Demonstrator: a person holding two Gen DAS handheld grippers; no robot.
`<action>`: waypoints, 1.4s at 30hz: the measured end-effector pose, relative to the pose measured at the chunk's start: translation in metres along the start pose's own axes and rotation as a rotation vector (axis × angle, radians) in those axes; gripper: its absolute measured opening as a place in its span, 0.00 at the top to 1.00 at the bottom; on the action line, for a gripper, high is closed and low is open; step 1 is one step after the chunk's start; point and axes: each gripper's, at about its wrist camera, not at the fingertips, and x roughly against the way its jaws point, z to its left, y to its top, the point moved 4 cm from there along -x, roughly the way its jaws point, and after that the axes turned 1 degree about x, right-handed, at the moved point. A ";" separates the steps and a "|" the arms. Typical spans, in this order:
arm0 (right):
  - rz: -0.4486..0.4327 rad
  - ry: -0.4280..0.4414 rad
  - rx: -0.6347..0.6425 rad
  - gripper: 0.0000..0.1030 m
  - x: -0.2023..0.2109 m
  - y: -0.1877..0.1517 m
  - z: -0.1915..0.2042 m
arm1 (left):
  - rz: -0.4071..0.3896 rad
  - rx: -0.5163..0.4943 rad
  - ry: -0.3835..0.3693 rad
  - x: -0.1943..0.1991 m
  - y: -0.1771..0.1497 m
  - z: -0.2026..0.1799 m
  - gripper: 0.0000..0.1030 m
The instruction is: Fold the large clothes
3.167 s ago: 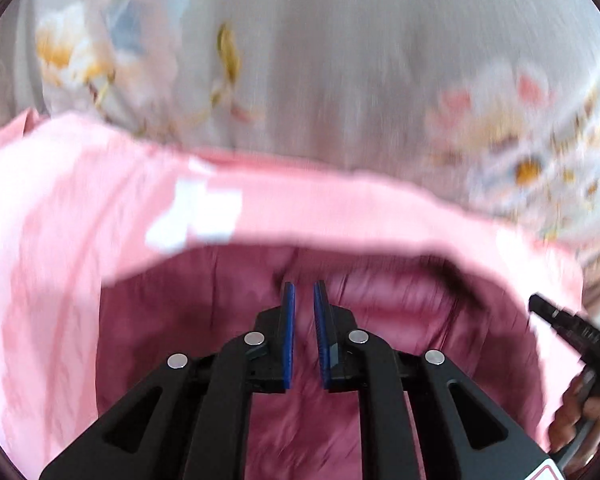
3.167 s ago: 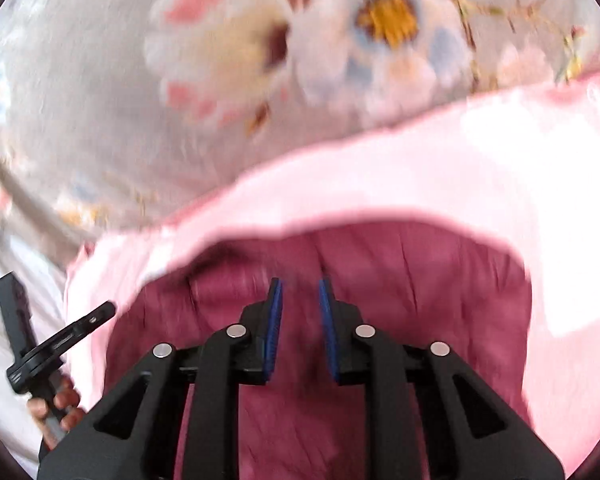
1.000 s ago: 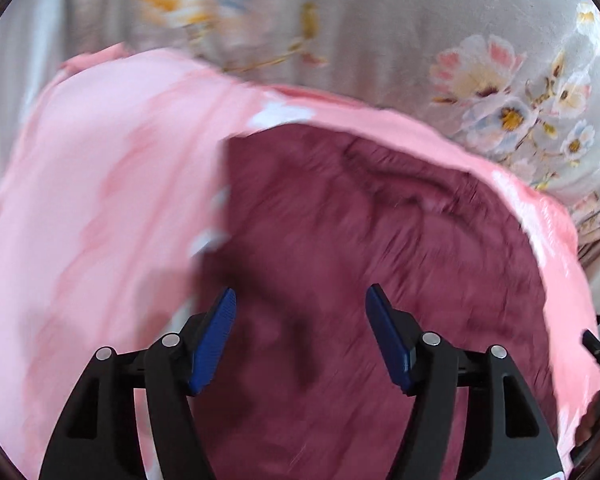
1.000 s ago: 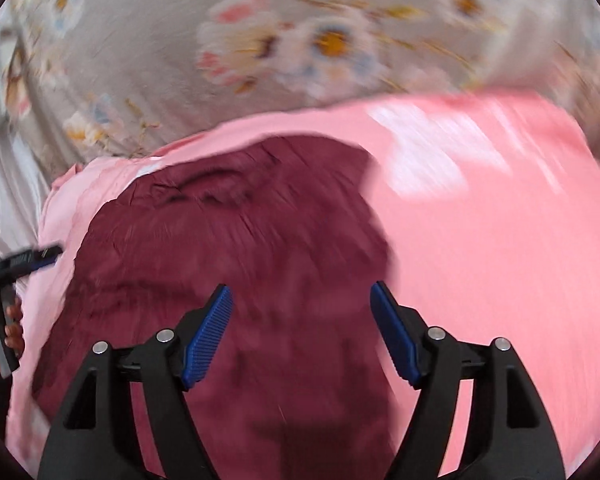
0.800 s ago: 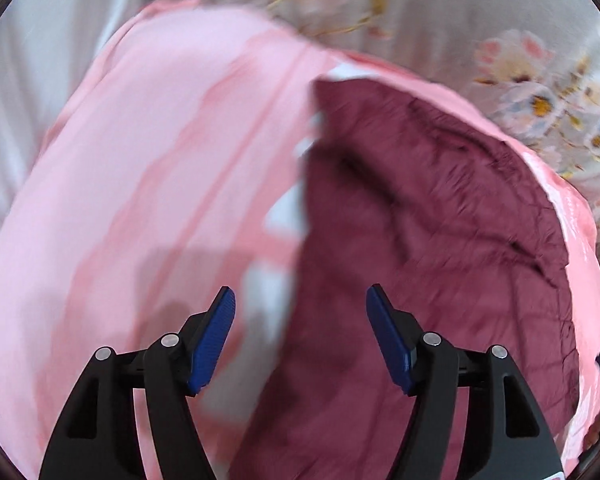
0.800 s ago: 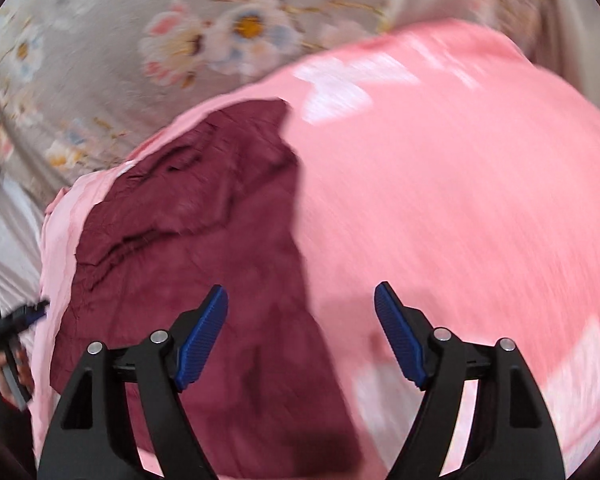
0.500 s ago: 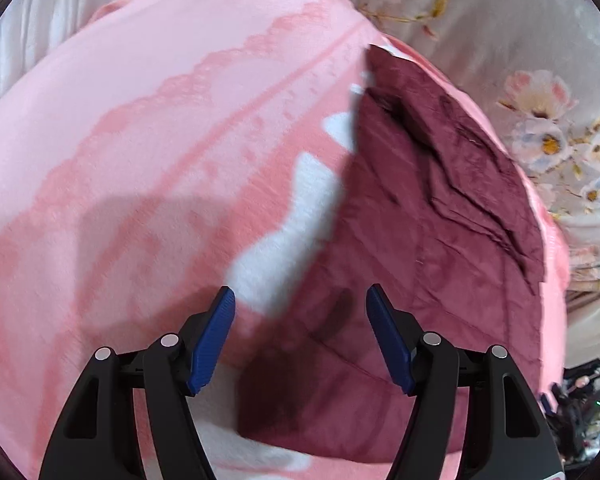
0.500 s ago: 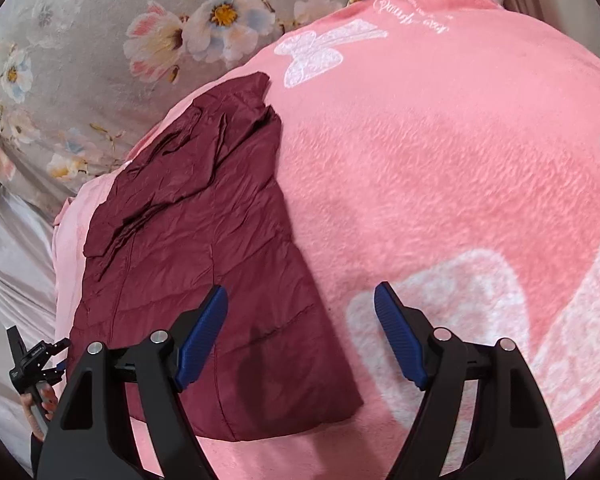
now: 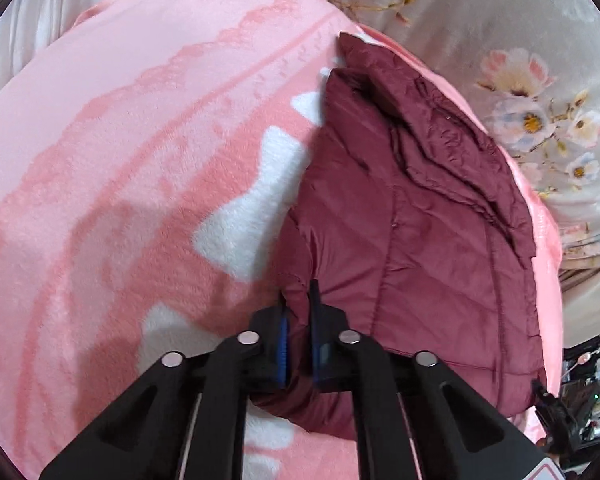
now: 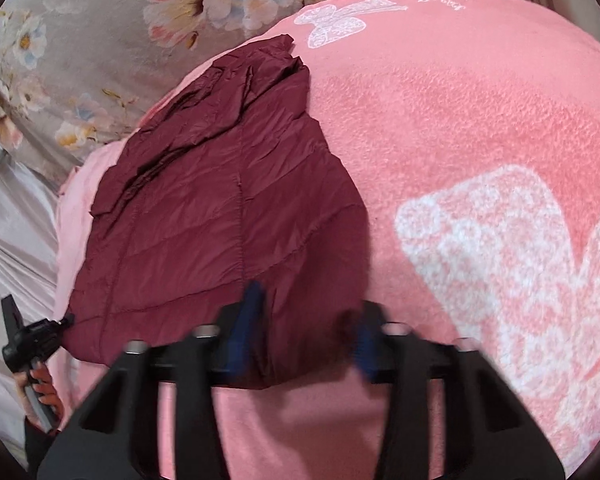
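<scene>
The left gripper [image 9: 298, 340] was clamped on the near corner of the maroon quilted jacket [image 9: 412, 240], a fold of the fabric bunched between its blue pads [image 9: 283, 344]. The right gripper [image 10: 306, 332] stood with its jaws spread wide over the jacket's near hem, its blue fingers [image 10: 246, 328] blurred and holding nothing; whether they touched the fabric could not be told. In the right wrist view, the left gripper [image 10: 66, 319] met the jacket's near left corner, with the person's hand [image 10: 40, 384] wrapped on its handle just outside that corner.

The jacket lay flat on a pink fleece blanket [image 9: 140, 160], with smooth quilted panels near the grippers and creased, overlapping folds toward its far end. The blanket spread widely on either side of the jacket, with white butterfly prints [image 10: 340, 20] beyond the jacket's far right corner. Past the jacket's far end lay a grey floral sheet [image 10: 140, 20].
</scene>
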 end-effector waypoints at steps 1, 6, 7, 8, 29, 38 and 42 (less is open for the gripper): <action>-0.020 0.015 -0.003 0.92 0.006 0.001 0.002 | -0.015 -0.005 -0.015 0.007 0.000 -0.002 0.97; -0.145 0.048 0.047 0.95 0.054 0.005 0.024 | -0.067 -0.054 -0.081 0.052 -0.006 -0.020 0.98; -0.176 0.061 0.057 0.96 0.068 0.005 0.028 | -0.083 -0.068 -0.096 0.067 -0.008 -0.023 0.98; -0.213 0.071 0.068 0.96 0.084 0.004 0.032 | -0.097 -0.081 -0.112 0.082 -0.010 -0.026 0.98; -0.509 0.160 0.186 0.96 0.226 0.041 0.080 | -0.325 -0.249 -0.113 0.238 -0.006 -0.084 0.98; -0.312 0.027 0.089 0.96 0.064 0.121 0.072 | -0.192 -0.196 0.095 0.092 0.093 -0.091 0.96; -0.252 -0.032 0.071 0.96 0.004 0.136 0.069 | -0.141 -0.174 0.173 0.030 0.114 -0.082 0.94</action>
